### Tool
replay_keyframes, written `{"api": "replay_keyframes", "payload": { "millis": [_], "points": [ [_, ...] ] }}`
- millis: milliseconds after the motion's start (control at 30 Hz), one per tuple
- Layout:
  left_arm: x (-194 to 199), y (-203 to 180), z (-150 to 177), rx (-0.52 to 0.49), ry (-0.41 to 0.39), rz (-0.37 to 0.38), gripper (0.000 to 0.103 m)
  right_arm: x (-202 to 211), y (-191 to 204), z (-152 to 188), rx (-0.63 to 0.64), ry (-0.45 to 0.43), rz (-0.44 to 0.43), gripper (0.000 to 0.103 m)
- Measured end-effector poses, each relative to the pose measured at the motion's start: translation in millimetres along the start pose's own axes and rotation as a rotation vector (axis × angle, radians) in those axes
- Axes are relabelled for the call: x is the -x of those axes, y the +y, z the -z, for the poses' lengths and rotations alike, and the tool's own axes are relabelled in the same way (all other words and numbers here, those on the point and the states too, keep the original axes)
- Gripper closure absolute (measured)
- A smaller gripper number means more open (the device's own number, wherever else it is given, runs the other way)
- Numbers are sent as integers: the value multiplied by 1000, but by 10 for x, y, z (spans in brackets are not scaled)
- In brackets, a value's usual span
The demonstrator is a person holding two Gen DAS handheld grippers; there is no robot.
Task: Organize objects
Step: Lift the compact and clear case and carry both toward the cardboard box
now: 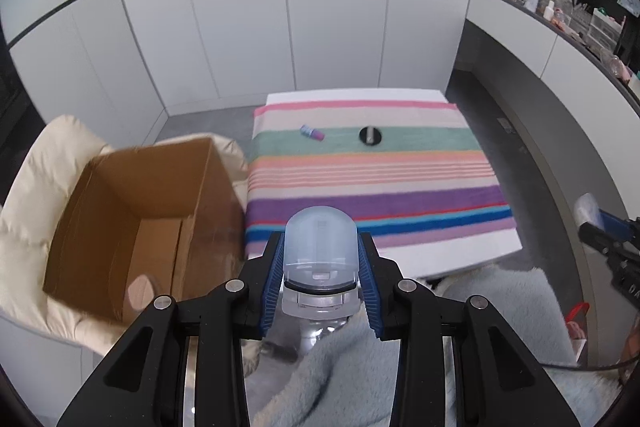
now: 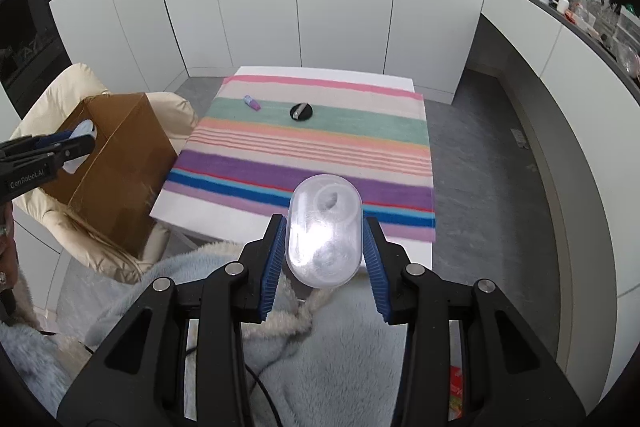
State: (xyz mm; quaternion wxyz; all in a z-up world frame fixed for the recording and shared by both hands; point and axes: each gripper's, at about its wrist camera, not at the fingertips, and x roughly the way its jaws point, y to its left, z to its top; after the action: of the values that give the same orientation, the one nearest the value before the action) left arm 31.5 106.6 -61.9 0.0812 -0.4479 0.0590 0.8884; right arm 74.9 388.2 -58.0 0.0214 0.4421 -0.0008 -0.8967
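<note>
Two small plastic items are in hand. One, a pale blue capped bottle, is clamped between the blue pads of the left gripper, beside the open cardboard box. Its clear counterpart, a rounded plastic case, is gripped likewise by the right gripper, above the near edge of the striped towel.

White lettering reading "GenRobot.AI" stands on the side of the black left hand-held gripper, seen at the left edge of the right wrist view. A dark panel on the far left wall carries pale marks, possibly letters, too blurred to read. No other text is legible.
</note>
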Motion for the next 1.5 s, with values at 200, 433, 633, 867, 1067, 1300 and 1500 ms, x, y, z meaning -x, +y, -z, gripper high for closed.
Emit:
{"api": "replay_keyframes", "payload": {
  "millis": [200, 433, 633, 867, 1067, 1300, 1500],
  "points": [
    [-95, 210, 138, 47, 60, 2, 67, 85, -54, 116, -35, 4, 27, 63],
    [-112, 321, 141, 77, 76, 24, 67, 133, -10, 113, -31, 4, 47, 63],
    [-68, 390, 178, 93, 71, 17, 67, 111, 108, 103, -9, 10, 30, 63],
    [8, 581, 300, 129, 76, -21, 67, 20, 377, 57, 54, 21, -22, 63],
    [66, 921, 490, 196, 94, -69, 67, -80, 746, -23, 129, 21, -83, 63],
    [183, 1414, 787, 307, 115, -130, 66, -234, 1323, -83, 241, 34, -172, 63],
    [363, 1792, 1075, 391, 123, -191, 66, -346, 1933, -74, 359, 52, -265, 63]
  ]
}}
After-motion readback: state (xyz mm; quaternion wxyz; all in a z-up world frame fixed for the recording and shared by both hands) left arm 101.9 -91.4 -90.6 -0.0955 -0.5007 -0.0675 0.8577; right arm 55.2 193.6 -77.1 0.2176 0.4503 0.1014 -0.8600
